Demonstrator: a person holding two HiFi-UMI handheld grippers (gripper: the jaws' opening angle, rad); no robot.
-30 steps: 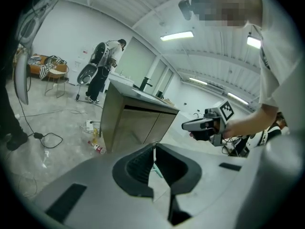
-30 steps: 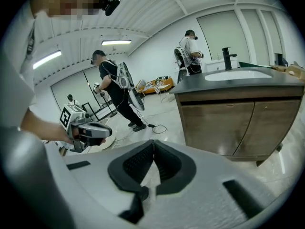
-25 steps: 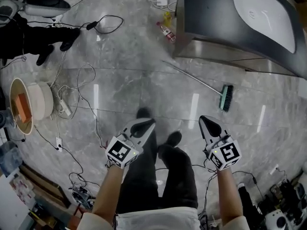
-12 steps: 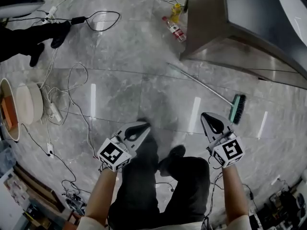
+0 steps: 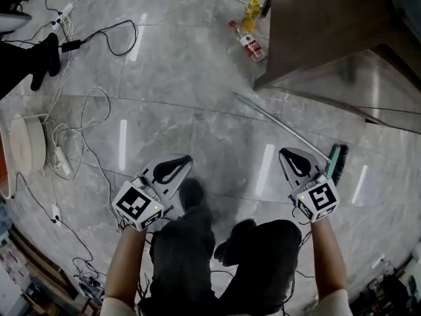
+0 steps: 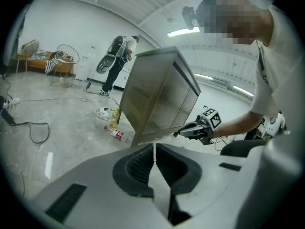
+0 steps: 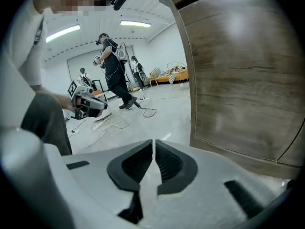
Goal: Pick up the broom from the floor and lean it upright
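The broom (image 5: pixel 283 127) lies flat on the grey marble floor, its thin handle running from near the cabinet's corner down to the green-backed brush head (image 5: pixel 337 163). My right gripper (image 5: pixel 284 153) hovers just left of that brush head and apart from it. Its jaws are opening to a thin slit, with nothing between them (image 7: pixel 153 142). My left gripper (image 5: pixel 187 160) is farther left, over bare floor by my shoe, its jaws shut and empty (image 6: pixel 155 147). The broom shows in neither gripper view.
A wood-and-metal cabinet (image 5: pixel 329 31) stands at the upper right, with a plastic bottle (image 5: pixel 250 45) and a yellow bottle (image 5: pixel 250 8) on the floor at its corner. Cables (image 5: pixel 79 124) and a white round object (image 5: pixel 26 143) lie at the left. Another person's black shoe (image 5: pixel 46 58) is at the far left.
Both grippers have sunk toward the floor and the view has closed in. The broom head now lies right beside my right gripper.
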